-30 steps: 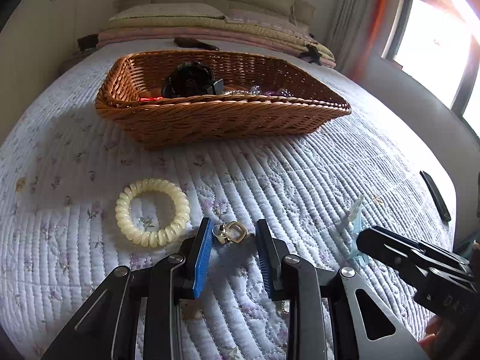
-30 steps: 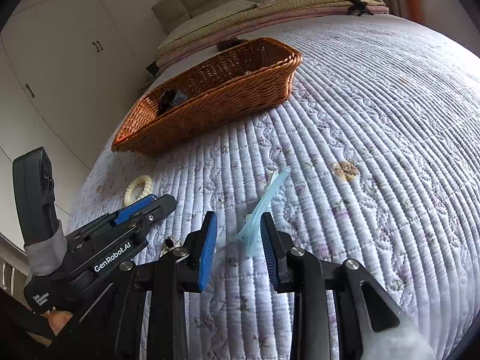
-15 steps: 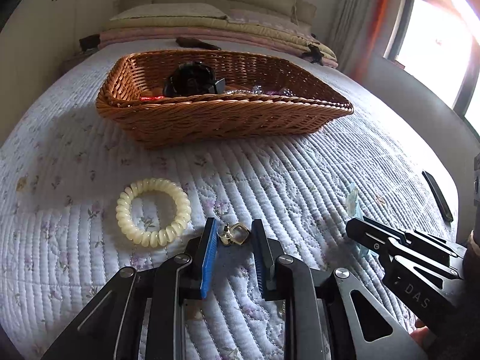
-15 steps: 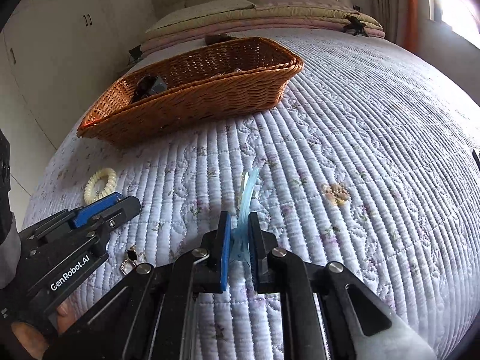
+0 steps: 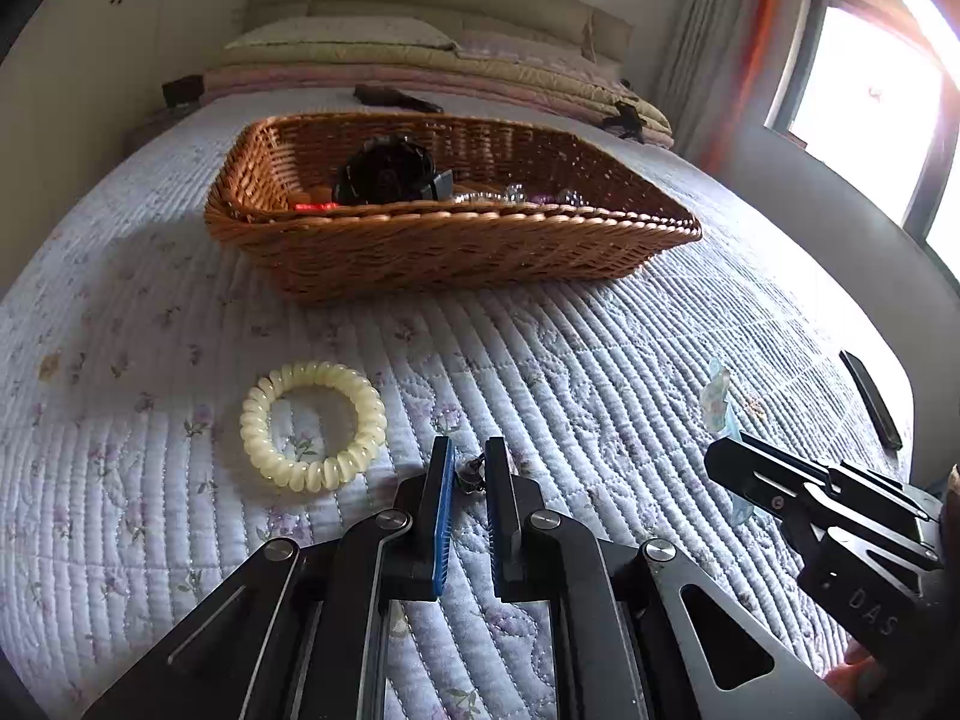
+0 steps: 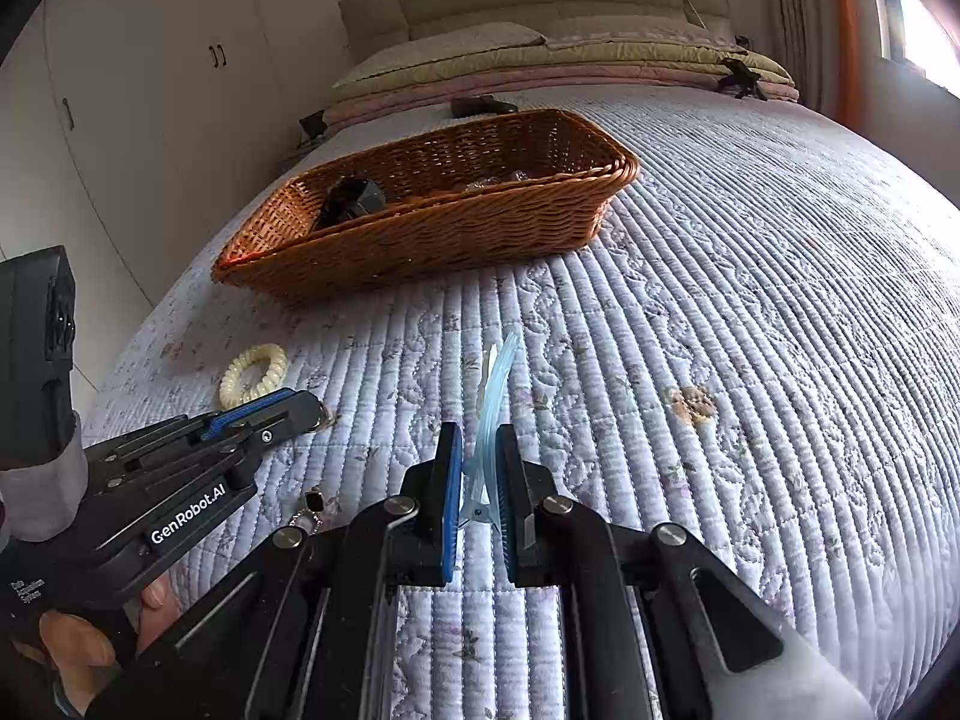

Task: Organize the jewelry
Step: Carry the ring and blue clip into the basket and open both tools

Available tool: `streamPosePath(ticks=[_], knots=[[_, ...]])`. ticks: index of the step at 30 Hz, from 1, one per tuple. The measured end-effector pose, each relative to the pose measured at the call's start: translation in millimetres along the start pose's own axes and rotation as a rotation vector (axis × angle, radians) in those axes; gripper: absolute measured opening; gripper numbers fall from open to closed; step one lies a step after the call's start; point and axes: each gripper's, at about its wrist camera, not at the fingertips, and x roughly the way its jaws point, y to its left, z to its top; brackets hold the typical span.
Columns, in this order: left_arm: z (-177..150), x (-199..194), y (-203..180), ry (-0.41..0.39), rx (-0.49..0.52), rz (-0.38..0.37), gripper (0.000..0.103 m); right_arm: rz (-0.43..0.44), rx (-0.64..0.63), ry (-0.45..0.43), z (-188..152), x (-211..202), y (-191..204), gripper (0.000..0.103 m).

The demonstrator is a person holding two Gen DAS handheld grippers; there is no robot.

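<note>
My left gripper [image 5: 469, 450] rests low on the quilt, and its jaws are closing on a small metal clasp piece [image 5: 471, 474] pinched between the blue pads. To its left lies a cream spiral hair tie [image 5: 312, 474]. My right gripper [image 6: 481, 438] is shut on the base of a clear light-blue hair clip [image 6: 495, 384], whose tip points away over the quilt. The left wrist view shows that clip [image 5: 714, 396] at the right gripper's tip [image 5: 720, 456]. A wicker basket [image 5: 450, 252] stands farther up the bed and holds a black hair claw [image 5: 384, 171] and other small pieces.
A second small metal charm [image 6: 312, 504] lies on the quilt between the two grippers. A black bar-shaped object [image 5: 870, 396] sits near the bed's right edge. Pillows and folded bedding are stacked behind the basket [image 6: 450, 234]. A hand [image 6: 78, 648] holds the left gripper.
Both pairs of jaws have narrowed. The left jaws closed in around the metal clasp piece. The right jaws closed onto the blue clip, and the right gripper rolled more upright.
</note>
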Motion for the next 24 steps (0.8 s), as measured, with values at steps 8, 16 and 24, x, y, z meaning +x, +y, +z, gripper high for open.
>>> streamPosePath(ticks=[8, 16, 24], knots=[[-4, -19, -10, -0.079, 0.054, -0.003, 0.010, -0.011, -0.023, -0.020, 0, -8, -7, 0.013], [3, -40, -5, -0.136, 0.015, -0.020, 0.010, -0.001, -0.043, -0.054, 7, -26, -6, 0.013], [71, -74, -10, -0.237, 0.015, 0.000, 0.010, 0.069, -0.101, -0.133, 91, -28, 1, 0.013]])
